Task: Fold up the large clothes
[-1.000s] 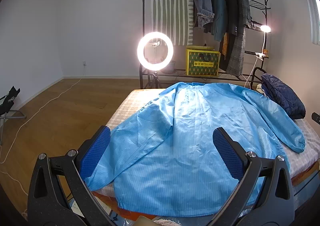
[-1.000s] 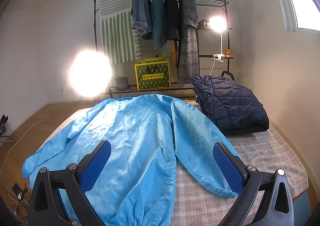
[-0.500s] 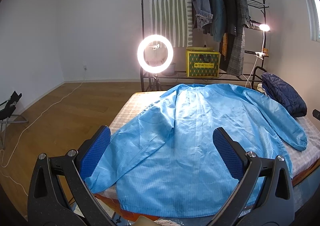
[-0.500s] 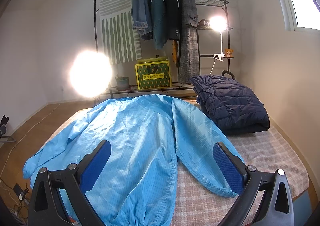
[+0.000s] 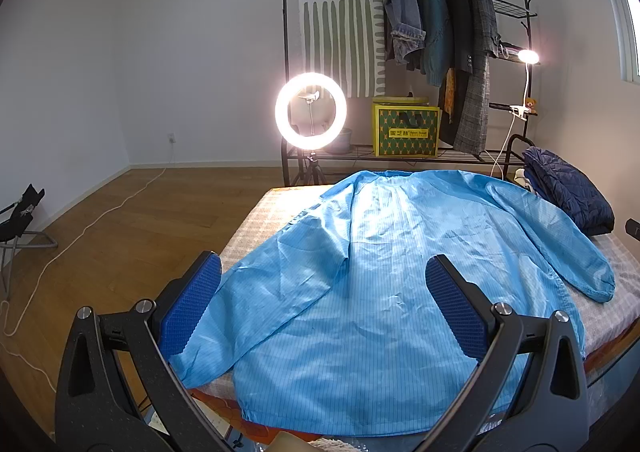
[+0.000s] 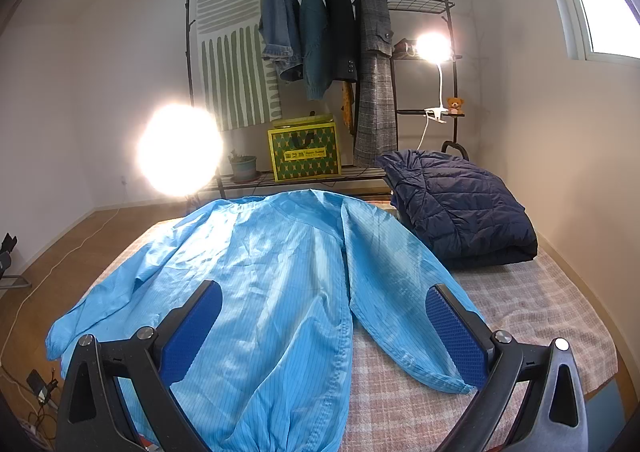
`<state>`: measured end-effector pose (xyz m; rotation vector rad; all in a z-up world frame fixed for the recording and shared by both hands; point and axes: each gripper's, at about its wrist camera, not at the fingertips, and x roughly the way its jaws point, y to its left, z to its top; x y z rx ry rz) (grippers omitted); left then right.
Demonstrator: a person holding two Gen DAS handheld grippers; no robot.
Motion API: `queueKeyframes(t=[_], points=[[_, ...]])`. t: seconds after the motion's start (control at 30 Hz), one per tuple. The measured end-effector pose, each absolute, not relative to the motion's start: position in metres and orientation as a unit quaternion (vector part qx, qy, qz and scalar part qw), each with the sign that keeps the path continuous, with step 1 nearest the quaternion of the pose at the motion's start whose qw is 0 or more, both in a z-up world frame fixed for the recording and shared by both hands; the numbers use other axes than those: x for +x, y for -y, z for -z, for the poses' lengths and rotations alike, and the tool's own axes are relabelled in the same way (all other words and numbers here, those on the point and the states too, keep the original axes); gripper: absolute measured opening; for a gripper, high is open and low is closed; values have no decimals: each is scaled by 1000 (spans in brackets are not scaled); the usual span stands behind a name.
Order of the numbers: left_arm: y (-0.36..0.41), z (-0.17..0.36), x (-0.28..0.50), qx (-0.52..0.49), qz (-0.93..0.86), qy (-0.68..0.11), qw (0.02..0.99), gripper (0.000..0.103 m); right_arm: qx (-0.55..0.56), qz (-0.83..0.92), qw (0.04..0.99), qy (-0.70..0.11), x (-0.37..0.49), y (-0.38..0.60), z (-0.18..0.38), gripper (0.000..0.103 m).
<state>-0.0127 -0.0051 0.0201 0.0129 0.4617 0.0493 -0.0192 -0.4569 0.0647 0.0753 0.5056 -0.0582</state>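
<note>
blue coat (image 5: pixel 384 292): spread flat on bed (image 6: pixel 540 300), collar far, hem near. left hand-held gripper (image 5: pixel 324 308) and right hand-held gripper (image 6: pixel 324 326): both spread wide, nothing gripped, held above the near hem; each sleeve cuff nearest its own side.

My blue coat (image 5: pixel 392 292) was thin, slightly shiny pinstriped cloth. The bed cover (image 6: pixel 520 316) looked matt, woven; my pads (image 6: pixel 456 336) were textured rubber.

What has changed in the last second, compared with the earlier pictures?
Little. The left gripper has drifted slightly, so the blue coat sits a bit lower in its view; the right gripper barely shifted. Both stay open, holding nothing. The coat stays spread flat on the bed, beside the navy jacket.
</note>
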Motion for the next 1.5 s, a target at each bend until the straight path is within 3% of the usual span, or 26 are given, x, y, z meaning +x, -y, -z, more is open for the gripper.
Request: queueKeyframes(t=[1.5], points=[[-17, -17, -9, 7, -34, -231, 972, 103, 31, 11, 968, -250, -8, 437, -67, 103]])
